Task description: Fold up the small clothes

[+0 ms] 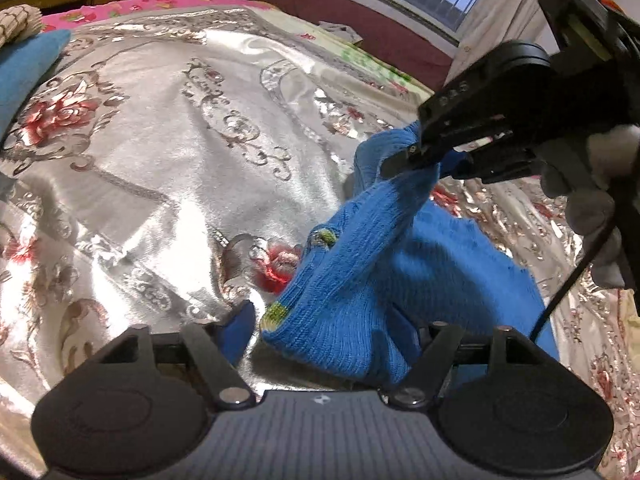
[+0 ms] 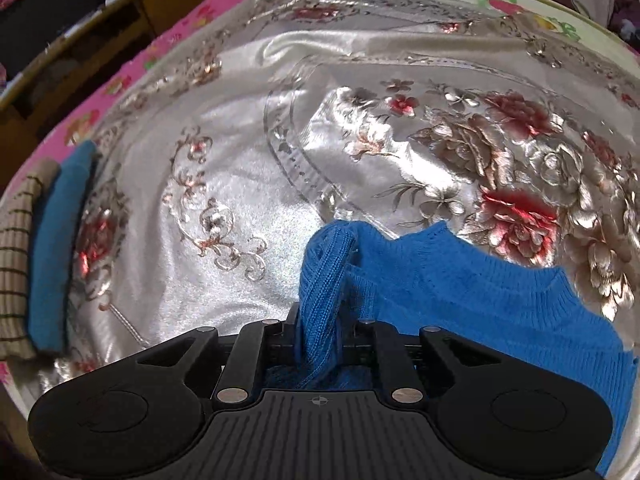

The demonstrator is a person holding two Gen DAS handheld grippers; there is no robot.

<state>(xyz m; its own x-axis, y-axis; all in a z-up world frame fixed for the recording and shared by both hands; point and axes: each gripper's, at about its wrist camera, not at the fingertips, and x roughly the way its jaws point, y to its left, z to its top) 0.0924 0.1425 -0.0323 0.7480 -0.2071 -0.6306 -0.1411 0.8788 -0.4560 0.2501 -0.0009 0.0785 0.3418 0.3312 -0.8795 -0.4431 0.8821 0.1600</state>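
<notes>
My right gripper point(image 2: 318, 344) pinches a bunched sleeve of the blue knit sweater point(image 1: 360, 280), lifting it off the silver floral bedspread point(image 1: 160, 160). My left gripper point(image 1: 332, 328) stands half open, holding nothing. The narrow bunch may slip free and spoil the fold.

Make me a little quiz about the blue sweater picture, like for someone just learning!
1. True or false: the right gripper is pinching part of the blue knitted sweater.
2. What lies under the sweater? A) a bare wooden floor B) a shiny silver cloth with red flowers C) a green towel
3. Fill in: at the left edge of the cloth sits a folded teal garment next to a ______ one.

Key:
1. True: its jaws are shut on a raised bunch of the knit.
2. B
3. striped
</notes>
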